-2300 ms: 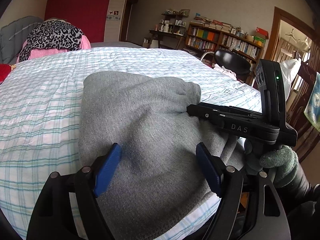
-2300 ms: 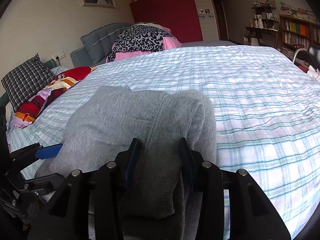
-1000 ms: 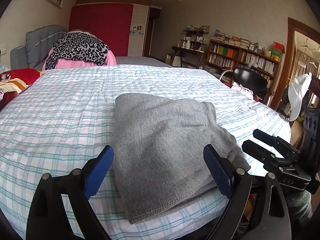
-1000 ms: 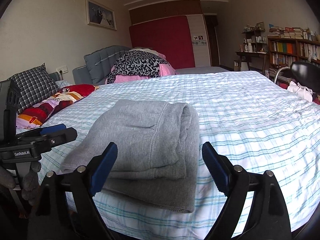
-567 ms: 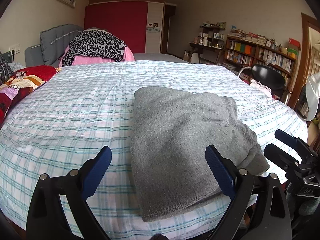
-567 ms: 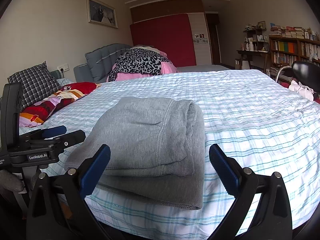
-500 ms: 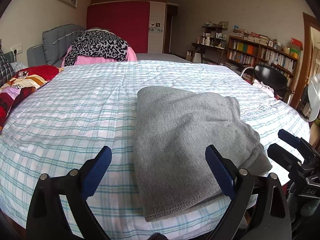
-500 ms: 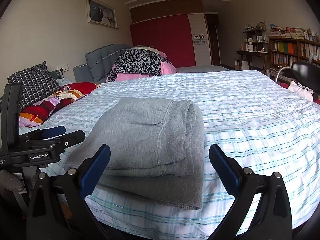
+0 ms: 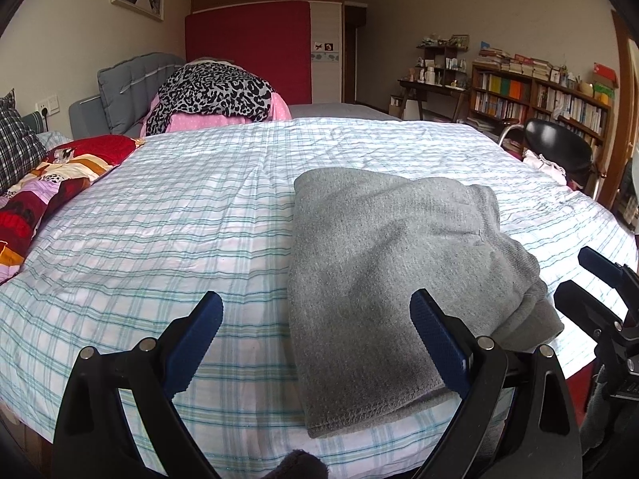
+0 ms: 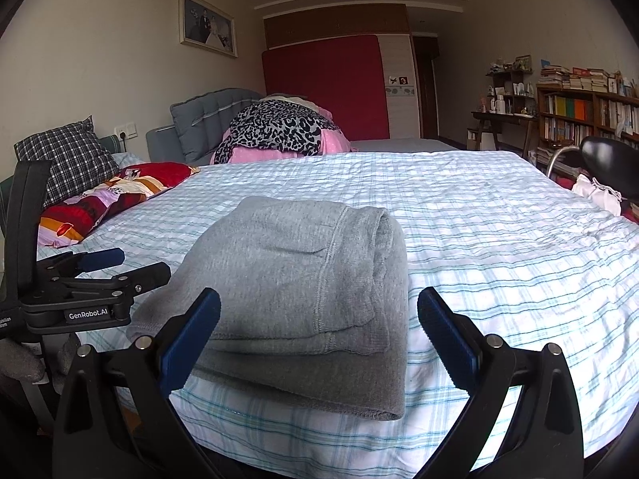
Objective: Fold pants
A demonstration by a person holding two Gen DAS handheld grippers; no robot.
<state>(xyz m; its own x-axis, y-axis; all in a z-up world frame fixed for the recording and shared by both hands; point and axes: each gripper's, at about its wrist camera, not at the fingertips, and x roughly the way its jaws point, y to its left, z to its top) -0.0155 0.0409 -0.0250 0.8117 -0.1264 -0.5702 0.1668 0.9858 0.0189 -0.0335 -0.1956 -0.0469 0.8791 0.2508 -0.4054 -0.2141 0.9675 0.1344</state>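
Bed (image 9: 159, 231) with checked sheet fills both views; grey pants (image 10: 303, 279) lie near its front edge, folded into a thick stack.

From right gripper (image 10: 318, 331): stack sits straight ahead, just beyond the tips, centred in the gap. Long axis runs away from the gripper toward the headboard; rolled fold on its right side, loose hems nearest.

From left gripper (image 9: 315, 335): pants (image 9: 391, 263) lie ahead and to the right, only the right finger overlapping them. Left finger over bare sheet.

Both grippers spread wide, holding nothing, clear of the cloth.

Judgement: fold looks finished or nearly so. Right gripper is better lined up for any final press or tidy; left would need to shift right first.
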